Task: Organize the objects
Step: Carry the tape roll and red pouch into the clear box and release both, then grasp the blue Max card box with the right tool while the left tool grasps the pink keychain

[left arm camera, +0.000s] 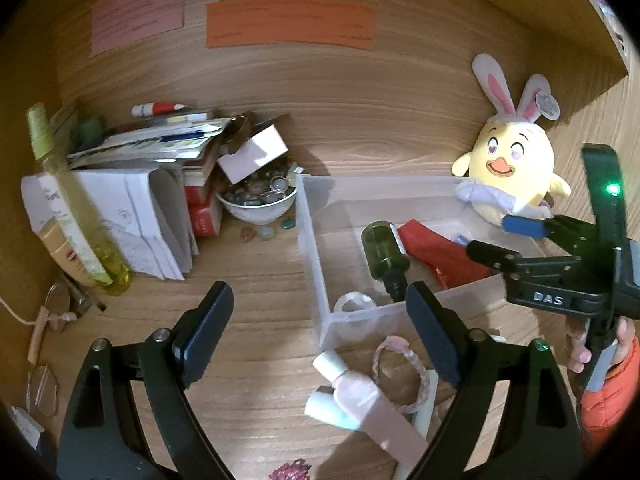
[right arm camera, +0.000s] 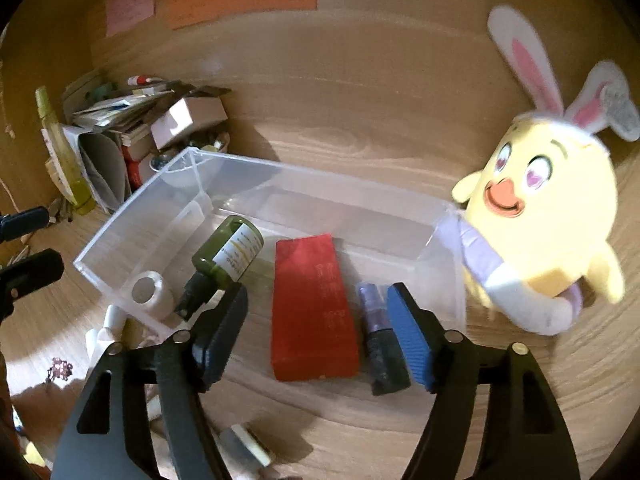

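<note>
Clear bin (right arm camera: 132, 220): bottles, red packet (right arm camera: 314, 308), tape.

"DAS" reads in pale capitals on the black body of the right gripper (left arm camera: 486, 240); gold characters on the red packet (right arm camera: 314, 308), print on the green bottle (right arm camera: 228, 254) label and lines on the coloured wall papers (left arm camera: 290, 24) are too blurred to read.

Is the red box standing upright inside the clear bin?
No. In the right wrist view the red box lies flat on the floor of the clear bin, between the green bottle and a small purple bottle.
</note>
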Motion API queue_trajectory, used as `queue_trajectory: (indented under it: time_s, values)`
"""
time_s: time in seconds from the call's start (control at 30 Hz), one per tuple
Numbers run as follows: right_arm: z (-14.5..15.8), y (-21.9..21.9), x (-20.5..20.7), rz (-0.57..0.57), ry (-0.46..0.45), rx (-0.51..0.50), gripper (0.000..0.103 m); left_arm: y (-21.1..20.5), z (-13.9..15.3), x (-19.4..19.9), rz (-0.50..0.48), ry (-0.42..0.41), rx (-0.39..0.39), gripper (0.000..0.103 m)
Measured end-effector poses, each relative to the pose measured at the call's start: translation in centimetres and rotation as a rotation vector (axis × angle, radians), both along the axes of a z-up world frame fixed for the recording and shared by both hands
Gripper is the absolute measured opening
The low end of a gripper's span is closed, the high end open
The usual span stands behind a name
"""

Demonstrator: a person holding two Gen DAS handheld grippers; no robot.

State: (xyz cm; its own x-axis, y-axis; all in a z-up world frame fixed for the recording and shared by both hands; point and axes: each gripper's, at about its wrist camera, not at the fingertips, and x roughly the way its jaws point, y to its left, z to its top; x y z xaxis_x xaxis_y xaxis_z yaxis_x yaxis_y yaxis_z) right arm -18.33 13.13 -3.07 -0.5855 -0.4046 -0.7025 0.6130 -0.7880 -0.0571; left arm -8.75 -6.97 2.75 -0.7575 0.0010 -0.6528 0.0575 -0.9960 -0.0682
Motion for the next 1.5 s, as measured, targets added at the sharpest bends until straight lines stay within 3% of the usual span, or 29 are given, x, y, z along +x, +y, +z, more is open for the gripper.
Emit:
queue_trajectory:
  time_s: [0.4,0.77,1.2,1.5]
  values:
    - [1.5,2.4,4.1,-0.009,0.076,0.01,0.082,-1.3,-0.9,1.9,0.021,-0.042,0.025,0.096]
    - [-0.1,4.8,6.9,-0.065,0.125,0.087,0.083,-2.3,-3.0,3.5,0.052,-0.116,0.012,0.096]
    - [-3.5,7.7,8.3,-0.117,-0.016,0.091,0.083,-3.0,-6.4,6.3,0.092,-0.231,0.017,0.096]
    - [-5.2,7.2,9.2,-0.089,-0.11,0.06,0.083,-2.2,-7.9,7.9,0.046,-0.286,0.025,0.096]
